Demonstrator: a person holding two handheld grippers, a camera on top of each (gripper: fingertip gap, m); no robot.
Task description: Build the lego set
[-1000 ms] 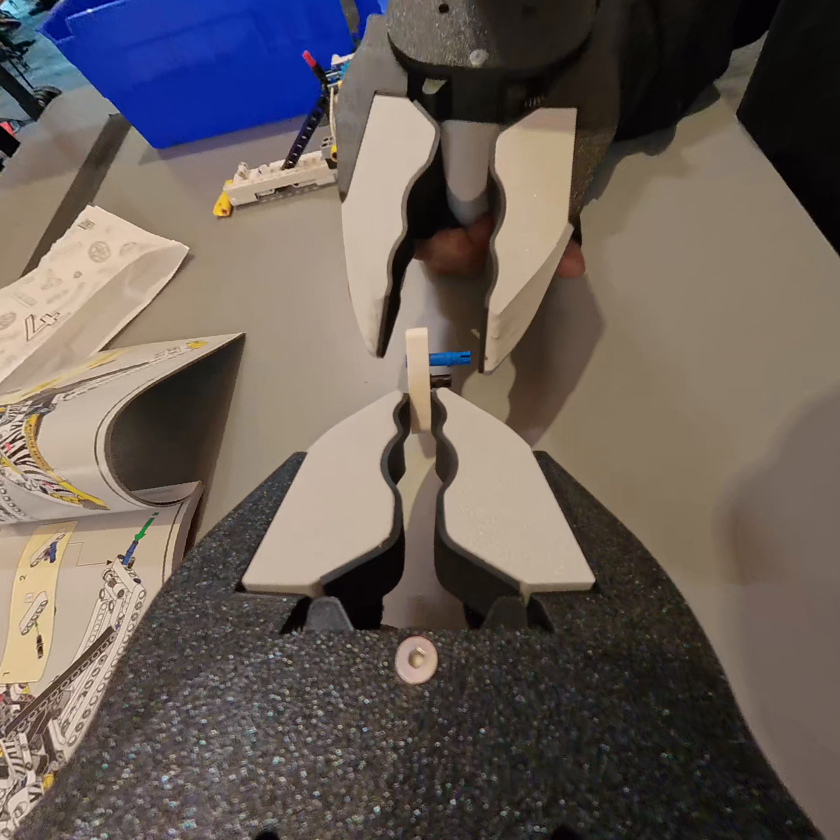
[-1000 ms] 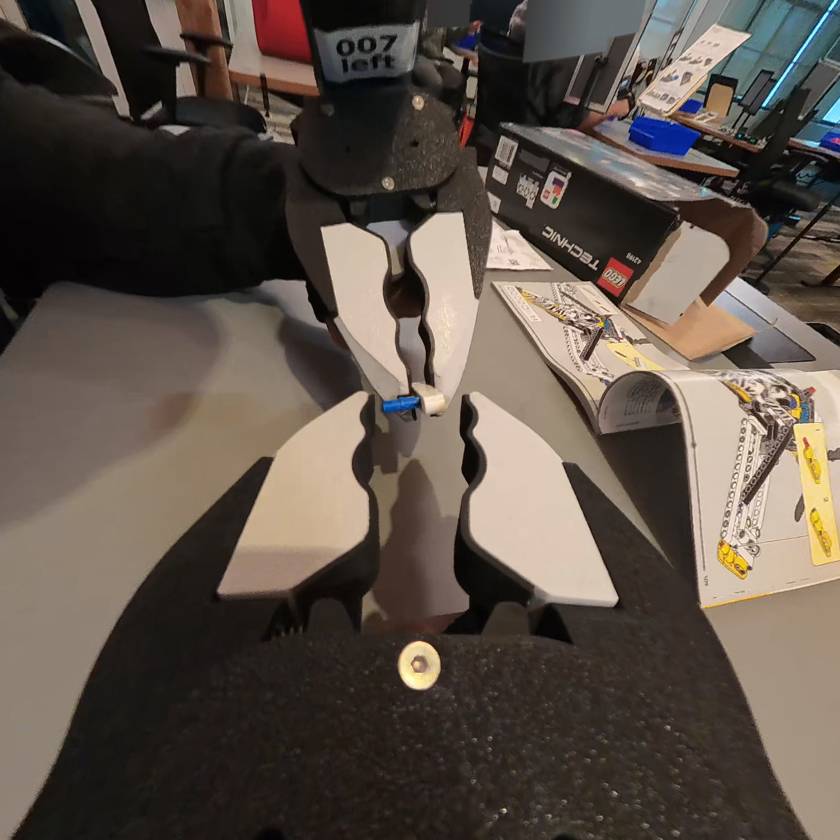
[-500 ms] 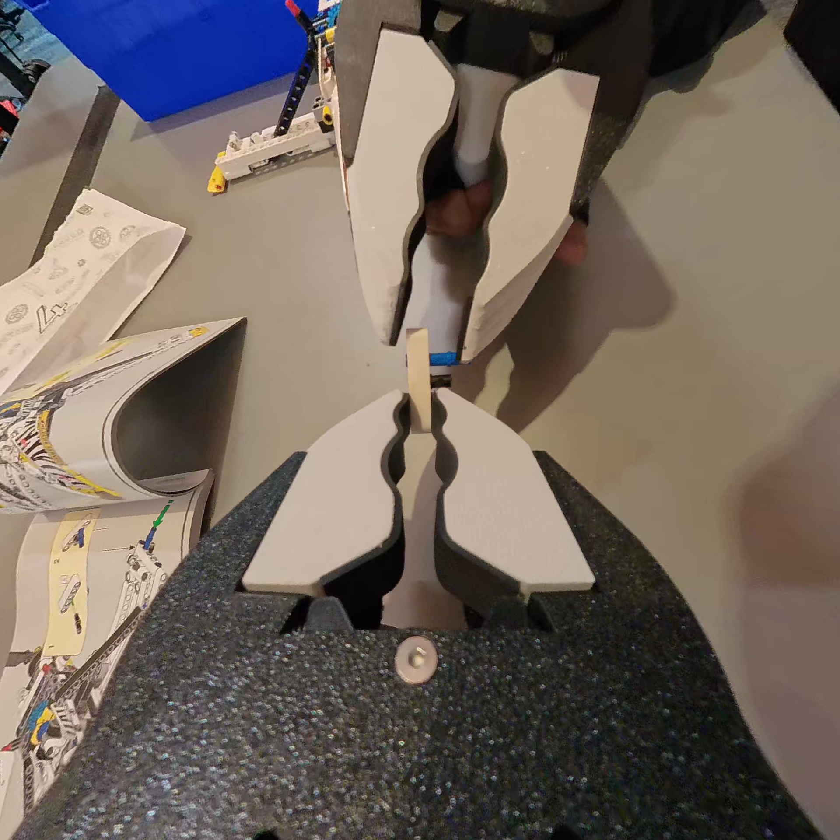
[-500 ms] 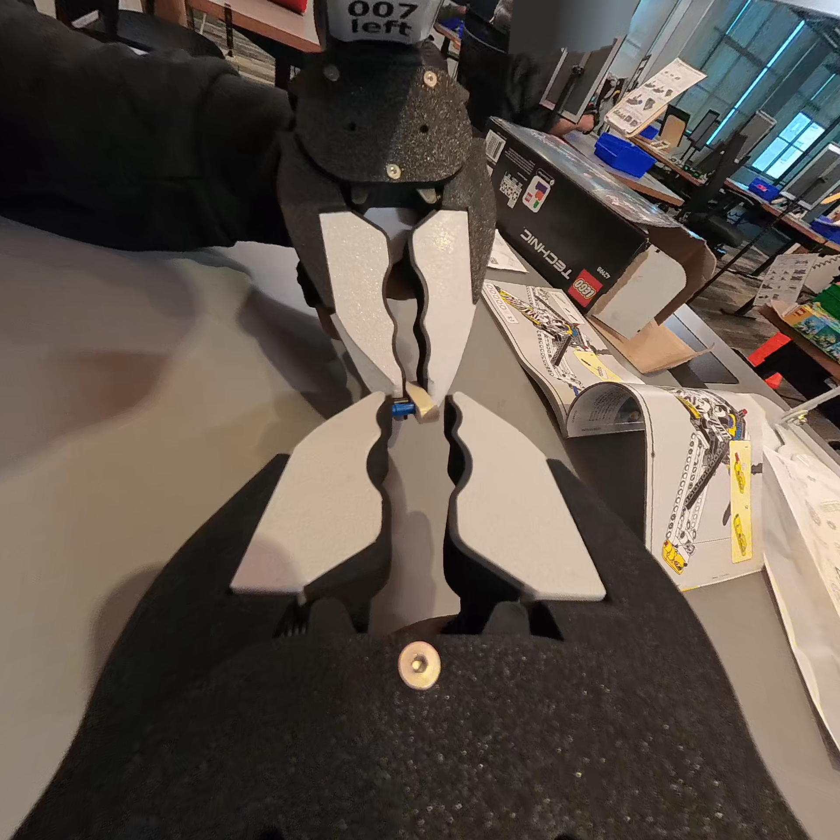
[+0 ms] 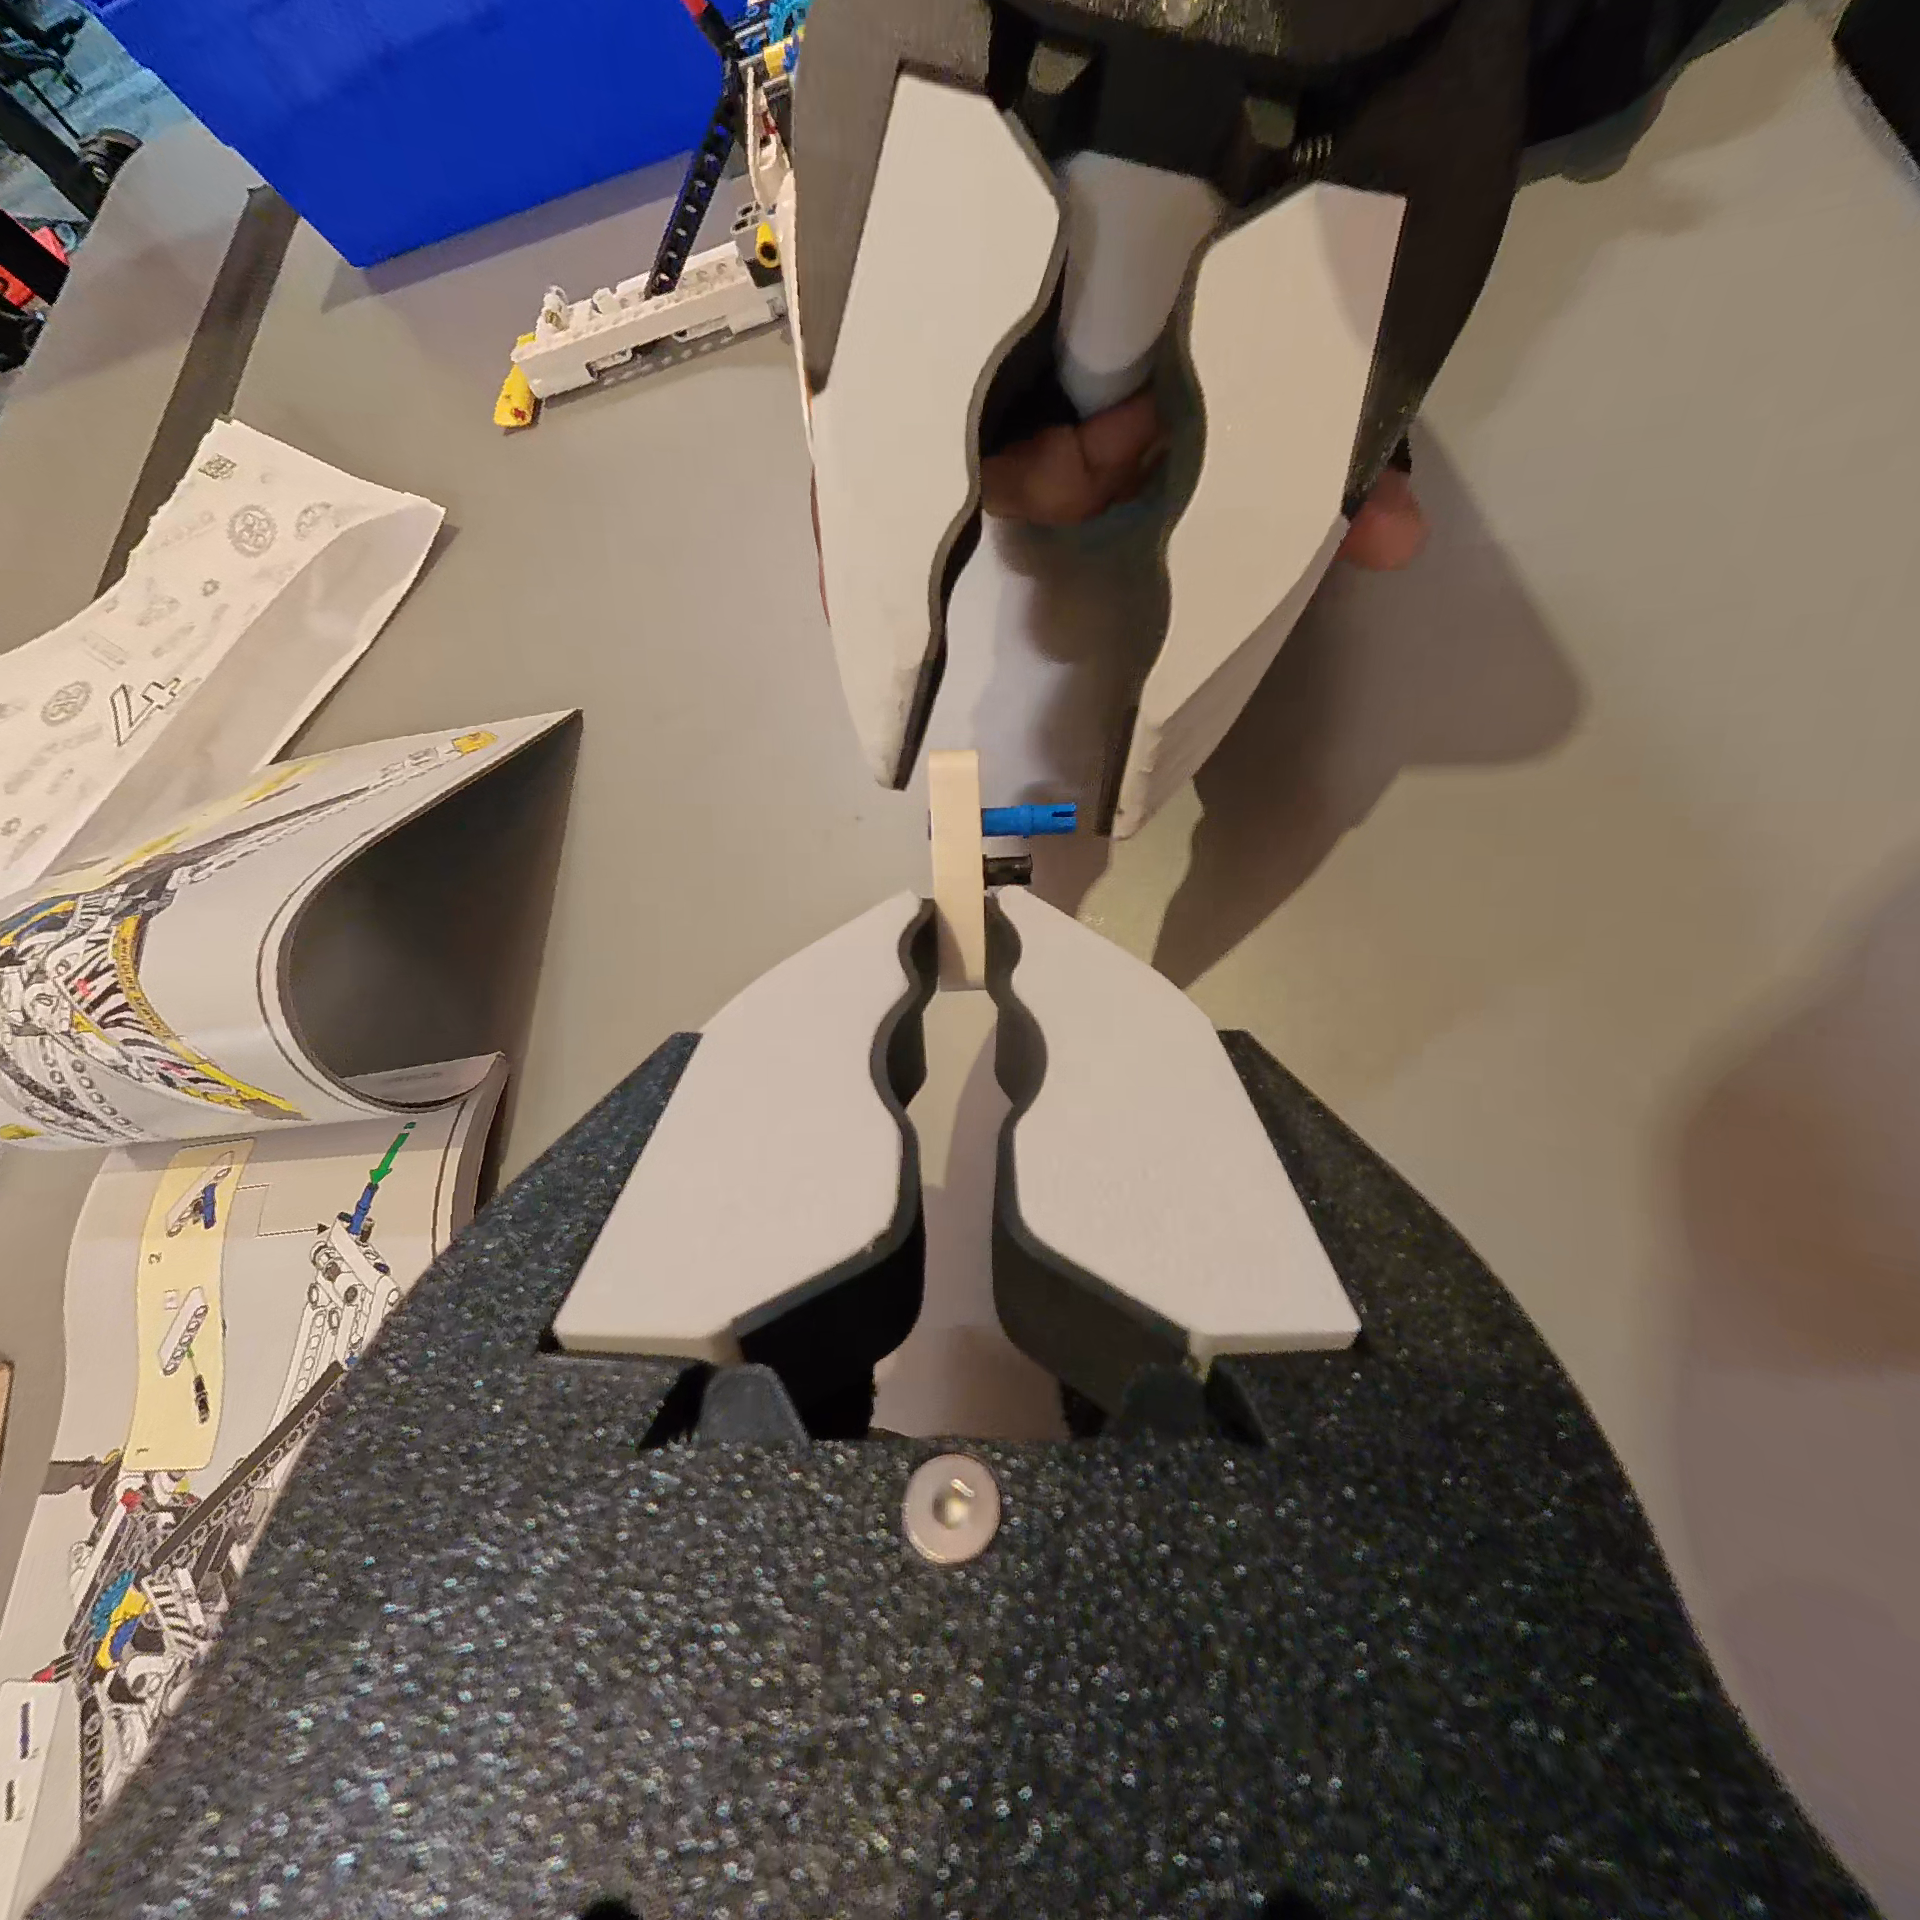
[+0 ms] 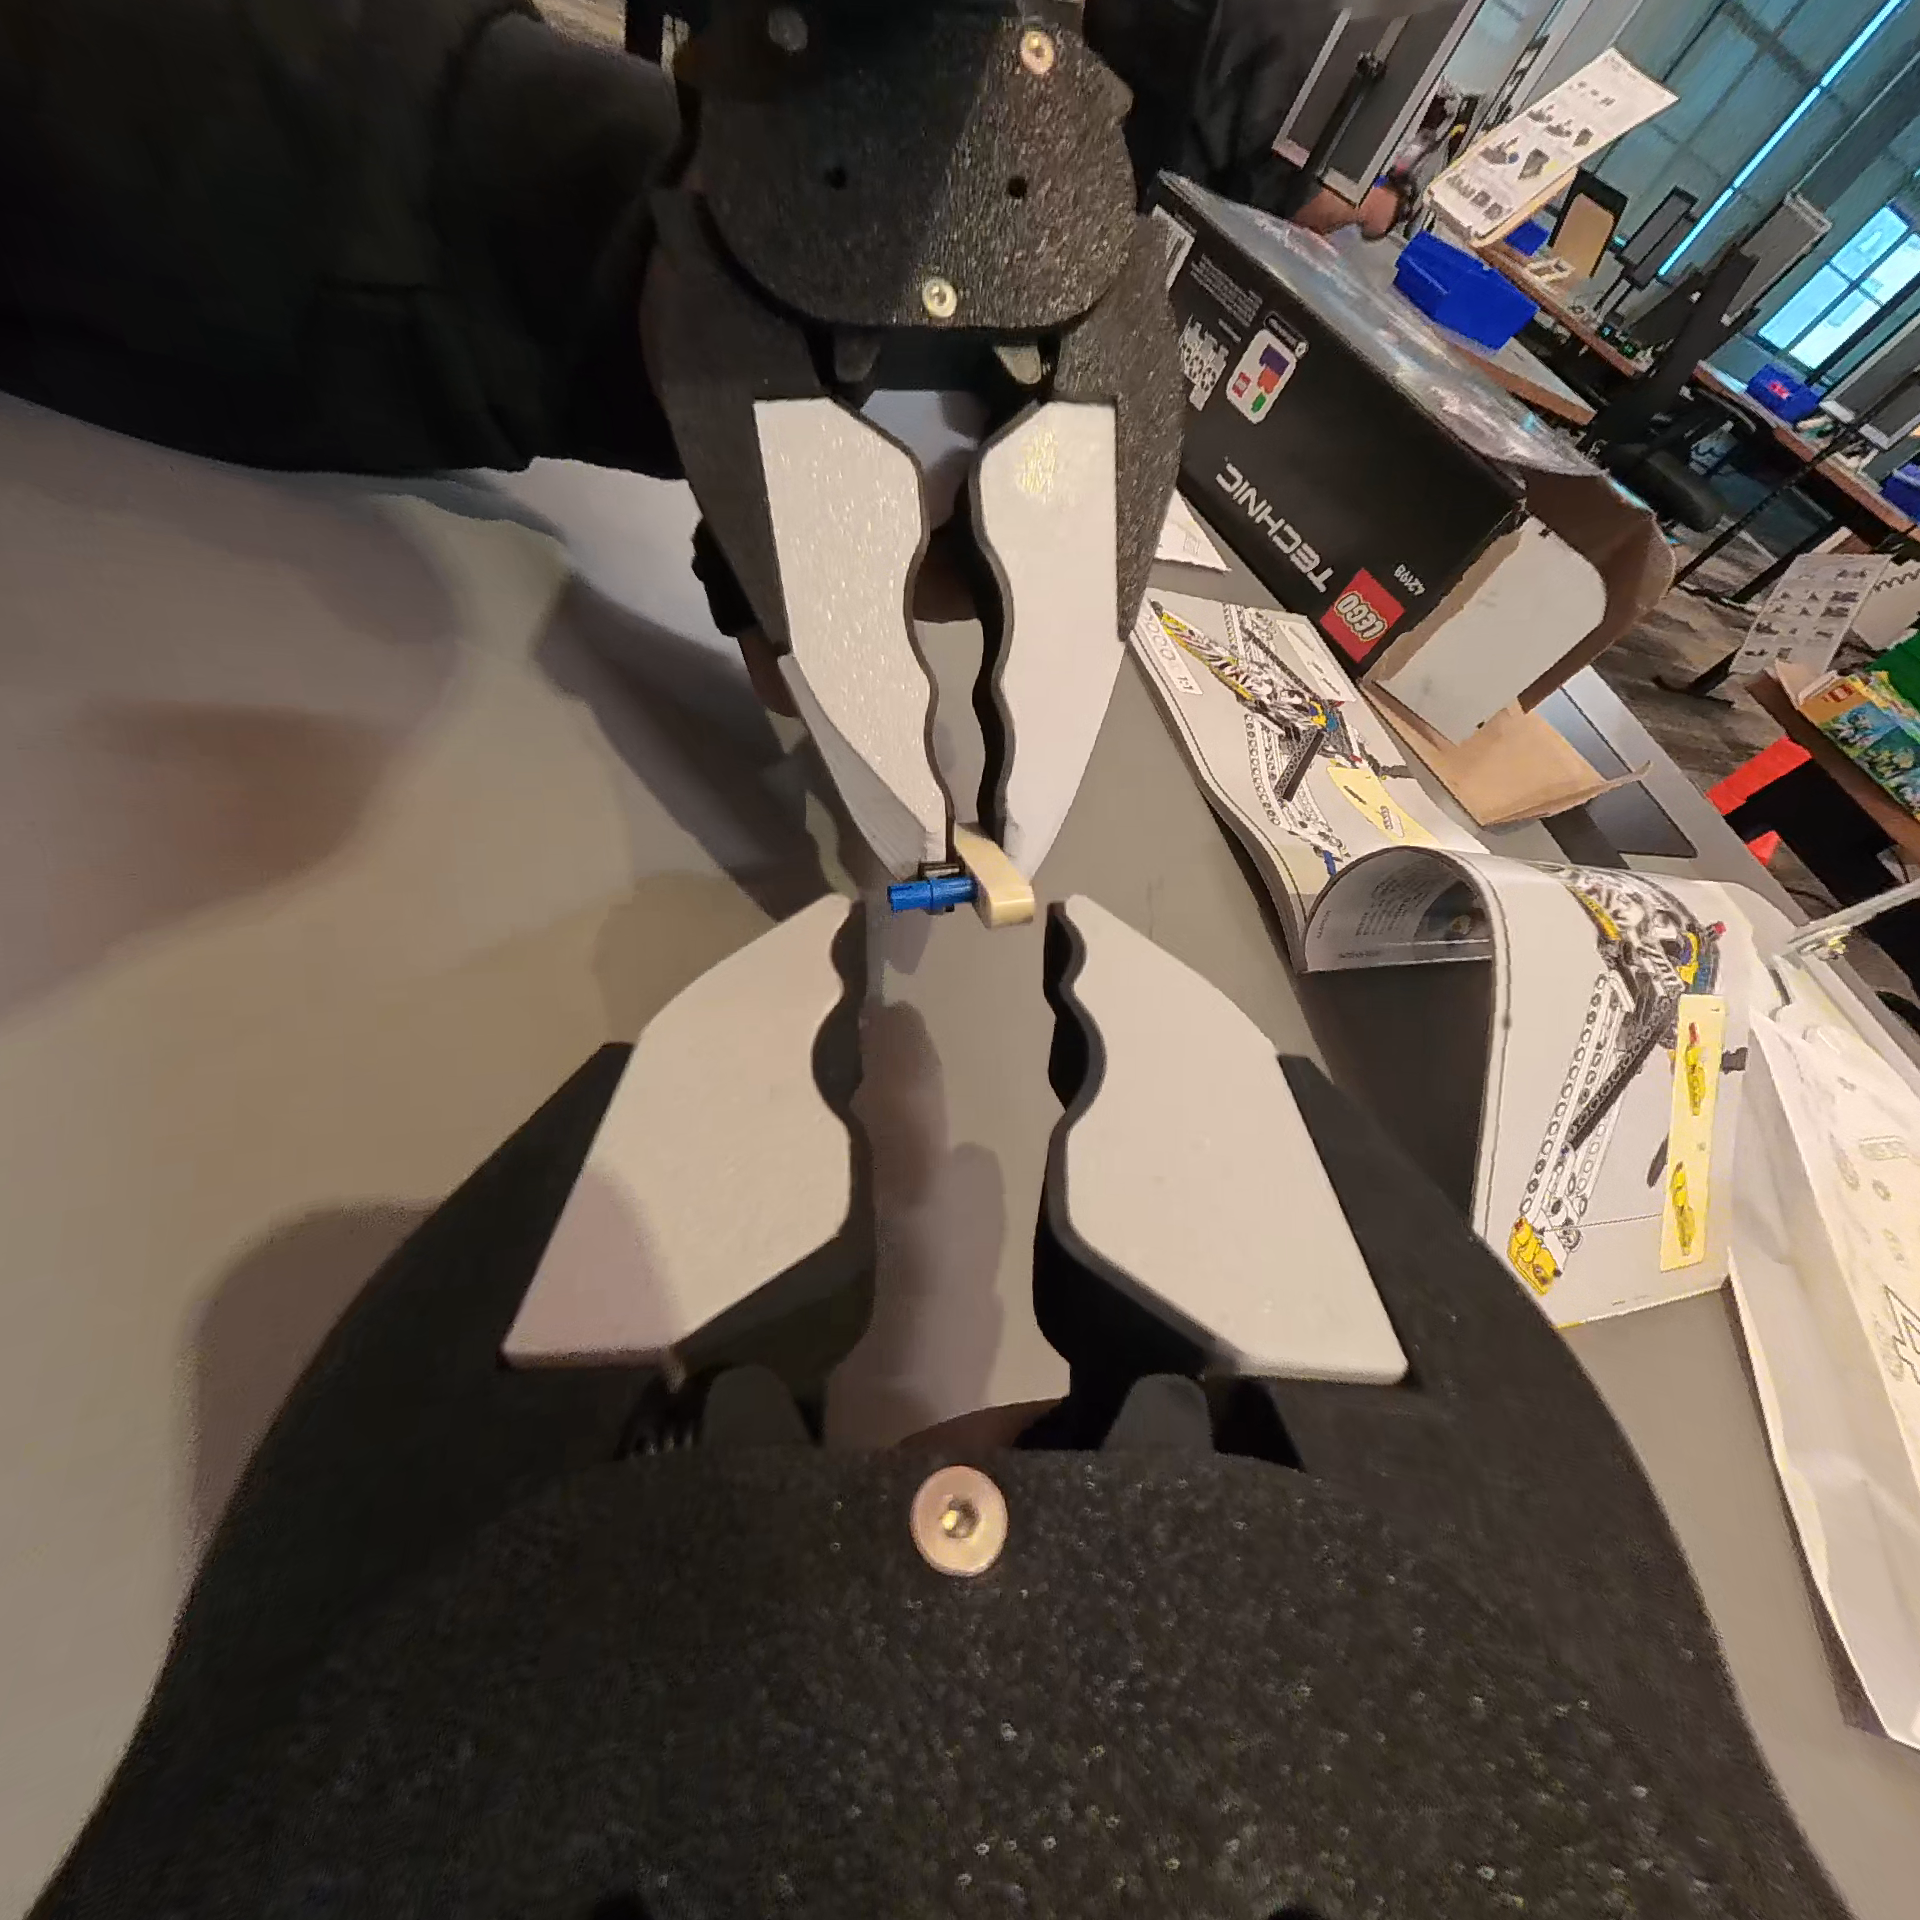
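Between my left fingertips sits a cream beam [image 5: 957, 868], stood on edge and pinched by both pads at its lower end, its long axis running up and away from the left tongs [image 5: 958, 914] toward the right ones. From its right face two pins stick out sideways, a blue pin [image 5: 1031, 821] above and a black pin [image 5: 1008, 868] just below it, both lying across the line of the fingers. My right tongs [image 6: 951, 914] face the left ones tip to tip and stand released, with nothing pressed between the pads; seen from the left wrist, the beam's top edge and the blue pin lie in the gap between those two fingers, the pin's free end near the right-hand fingertip [image 5: 1127, 800] but apart from it as far as I can tell. Seen from the right wrist, the pin points to my left, just above the left-hand pad. All this hangs over a grey table [image 5: 1558, 935]. Farther out lie an open booklet [image 6: 1621, 1039], a black box [image 6: 1340, 509], a blue bin [image 5: 416, 114] and a part-built white model [image 5: 655, 332].
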